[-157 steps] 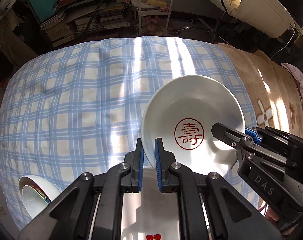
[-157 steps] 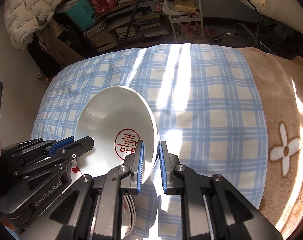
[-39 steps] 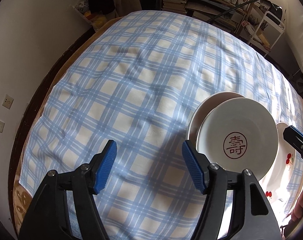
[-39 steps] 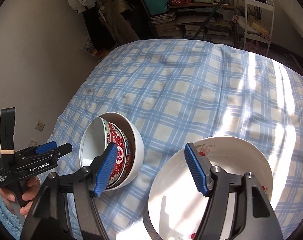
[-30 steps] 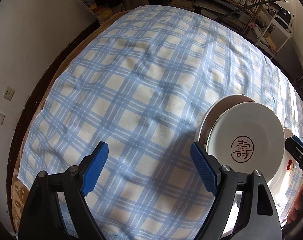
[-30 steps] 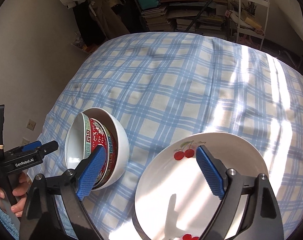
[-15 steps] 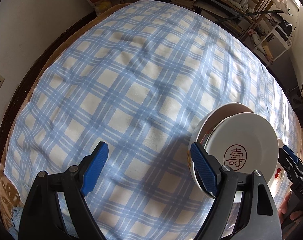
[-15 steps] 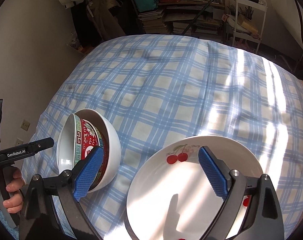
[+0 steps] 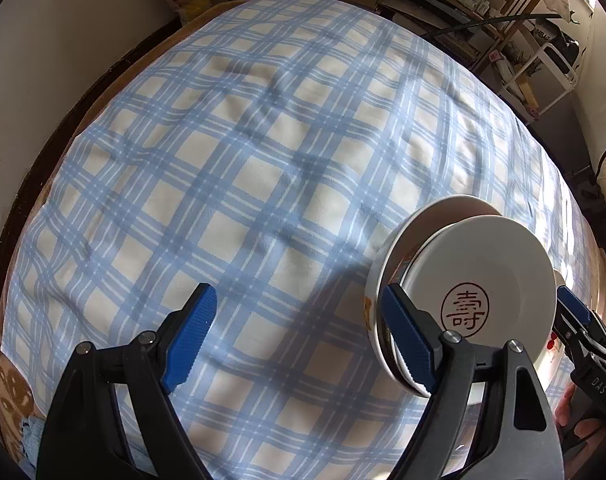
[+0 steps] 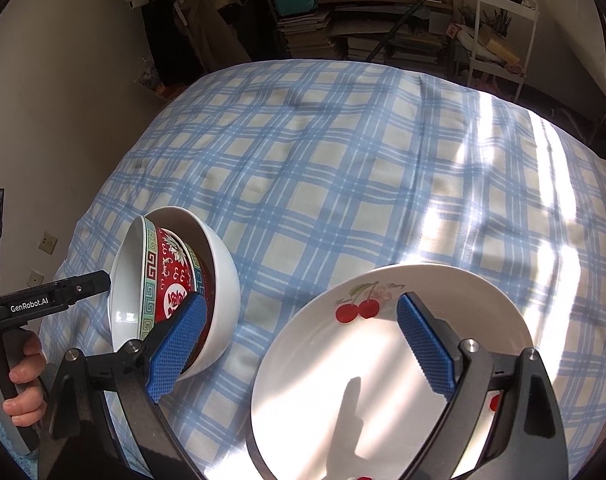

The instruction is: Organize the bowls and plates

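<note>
Left hand-held gripper (image 9: 299,336) wide open, holding nothing, over the blue plaid blanket (image 9: 263,168). Right hand-held gripper (image 10: 303,346) also wide open, empty, above the cherry plate (image 10: 367,364). Nested bowls (image 10: 171,284) tipped on their side just left of that plate. Red-seal plate (image 9: 483,276) leans in the bowl stack.
</note>
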`<action>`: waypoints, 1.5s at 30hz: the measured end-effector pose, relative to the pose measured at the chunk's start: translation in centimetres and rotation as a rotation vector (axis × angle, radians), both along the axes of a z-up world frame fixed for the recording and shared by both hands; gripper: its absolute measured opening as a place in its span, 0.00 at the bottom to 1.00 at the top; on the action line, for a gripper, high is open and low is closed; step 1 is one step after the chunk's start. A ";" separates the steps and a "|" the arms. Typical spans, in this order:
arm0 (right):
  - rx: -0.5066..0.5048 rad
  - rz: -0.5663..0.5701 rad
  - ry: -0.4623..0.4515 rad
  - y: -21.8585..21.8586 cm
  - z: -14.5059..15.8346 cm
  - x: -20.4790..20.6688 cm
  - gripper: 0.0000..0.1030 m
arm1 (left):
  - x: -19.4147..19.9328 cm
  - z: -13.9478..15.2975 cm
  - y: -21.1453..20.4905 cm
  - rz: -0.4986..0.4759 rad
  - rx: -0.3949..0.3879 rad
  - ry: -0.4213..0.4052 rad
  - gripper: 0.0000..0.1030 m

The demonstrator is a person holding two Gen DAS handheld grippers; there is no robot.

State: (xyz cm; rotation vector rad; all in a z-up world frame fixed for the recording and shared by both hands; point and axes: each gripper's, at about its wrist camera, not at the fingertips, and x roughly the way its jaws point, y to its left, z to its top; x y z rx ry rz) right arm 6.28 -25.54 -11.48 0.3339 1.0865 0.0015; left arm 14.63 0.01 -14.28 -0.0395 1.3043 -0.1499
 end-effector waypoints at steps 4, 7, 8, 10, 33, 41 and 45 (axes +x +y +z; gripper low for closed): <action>-0.002 0.004 0.005 0.2 -0.1 0.1 0.97 | 0.0 0.0 0.0 0.001 0.001 0.000 0.81; 0.007 0.005 0.007 0.2 -0.3 0.1 0.97 | 0.0 -0.1 0.0 0.002 0.002 0.001 0.81; 0.012 0.005 0.008 0.2 -0.3 0.1 0.97 | 0.0 -0.2 0.0 0.003 0.002 0.003 0.81; 0.017 0.004 0.009 0.2 -0.5 0.1 0.97 | 0.0 -0.3 0.0 0.003 0.004 0.005 0.81; 0.109 0.063 0.010 1.7 -1.1 0.1 0.48 | -0.5 -0.4 -0.5 0.001 -0.006 -0.024 0.72; 0.150 0.083 0.013 2.5 -1.4 0.1 0.27 | -1.0 -0.6 -2.0 -0.080 -0.055 0.001 0.30; 0.152 0.077 0.019 2.6 -1.4 0.1 0.26 | -1.0 -0.7 -2.4 -0.092 -0.076 0.003 0.18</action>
